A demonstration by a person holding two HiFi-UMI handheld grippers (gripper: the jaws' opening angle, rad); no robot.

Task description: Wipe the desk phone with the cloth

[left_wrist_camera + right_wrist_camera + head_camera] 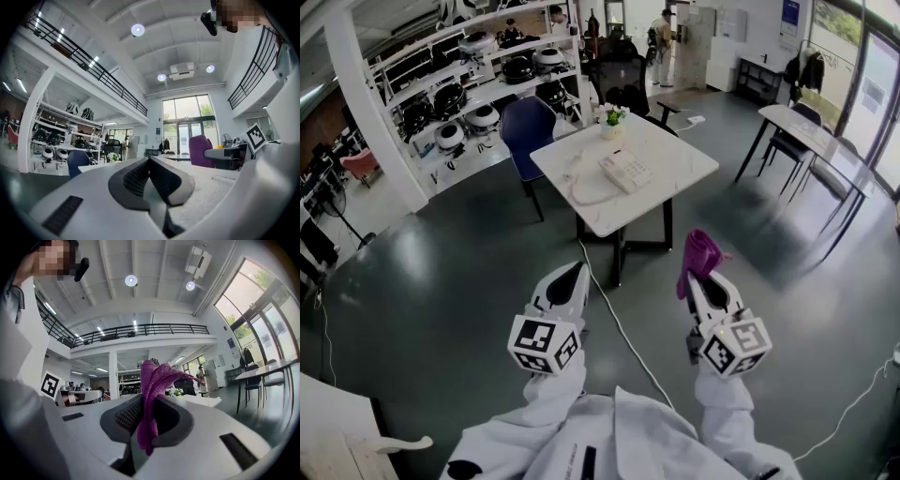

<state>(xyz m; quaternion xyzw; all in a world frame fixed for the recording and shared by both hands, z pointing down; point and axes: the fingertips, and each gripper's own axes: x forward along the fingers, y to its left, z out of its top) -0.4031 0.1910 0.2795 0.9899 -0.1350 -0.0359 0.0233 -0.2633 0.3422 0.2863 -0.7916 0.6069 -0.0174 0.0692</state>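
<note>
Grey floor, big open room w/ shelving (478, 84) along the left wall. Only the head view shows the work spot: a white table (680, 178) well ahead of the person, desk phone (625, 172) lying near its middle, small potted plant (612, 119) at the far edge, blue chair (528, 127) behind it. A white cable (614, 314) runs over the floor from the table toward the person.

Both grippers are held low in front of the white sleeves, well apart from table and phone. Left gripper (572, 275): the head view gives only its back and marker cube. The left gripper view (149, 160) shows the jaws pressed together w/ nothing between them.

Right gripper (700, 278): the purple cloth (701, 253) sticks out past its tip. The right gripper view (145, 404) shows the jaws clamped on the cloth (153, 378), a fold standing up above the pads and a tail hanging below.

Neither gripper view shows the phone. Both tilt up at ceiling lights and a mezzanine railing (140, 329), which the head view lacks.
</note>
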